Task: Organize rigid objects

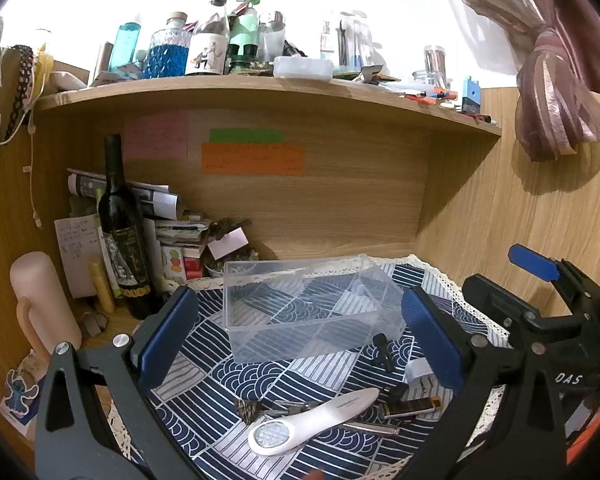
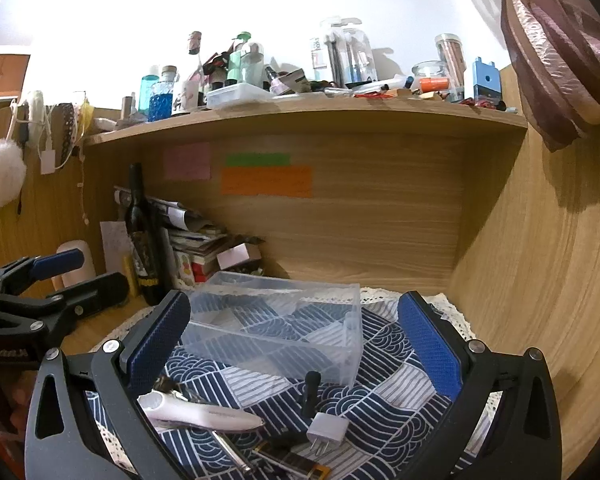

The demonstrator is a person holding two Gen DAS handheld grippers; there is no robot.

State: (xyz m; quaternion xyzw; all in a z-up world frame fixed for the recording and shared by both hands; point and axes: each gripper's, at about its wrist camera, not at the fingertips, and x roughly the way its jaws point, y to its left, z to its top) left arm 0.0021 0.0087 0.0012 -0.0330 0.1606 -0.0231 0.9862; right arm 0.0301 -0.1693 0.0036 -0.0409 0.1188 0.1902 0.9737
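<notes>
On the left of the patterned cloth (image 1: 300,376) that covers the surface, the left gripper (image 1: 300,340) hangs with its fingers wide apart and nothing between them. Just ahead of it stands the clear plastic box (image 1: 308,312), divided inside and, as far as can be seen, empty. Nearer the camera lie the loose things: a bunch of keys (image 1: 260,406), touching the white handheld light (image 1: 312,420) that lies slantwise over them, then a thin metal pen (image 1: 370,429), a dark and gold lighter (image 1: 412,407), a small black clip-like piece (image 1: 381,350) and, farthest right, a white plug adapter (image 2: 327,429) with its prongs pointing toward the camera. The right gripper (image 2: 296,348) is also spread open and holds nothing.

All of these look light and stiff. The light's smooth curved shell may slip, so its narrow handle is probably the best hold. The pen is thin and could roll; take it across the middle. The adapter offers flat sides.
</notes>
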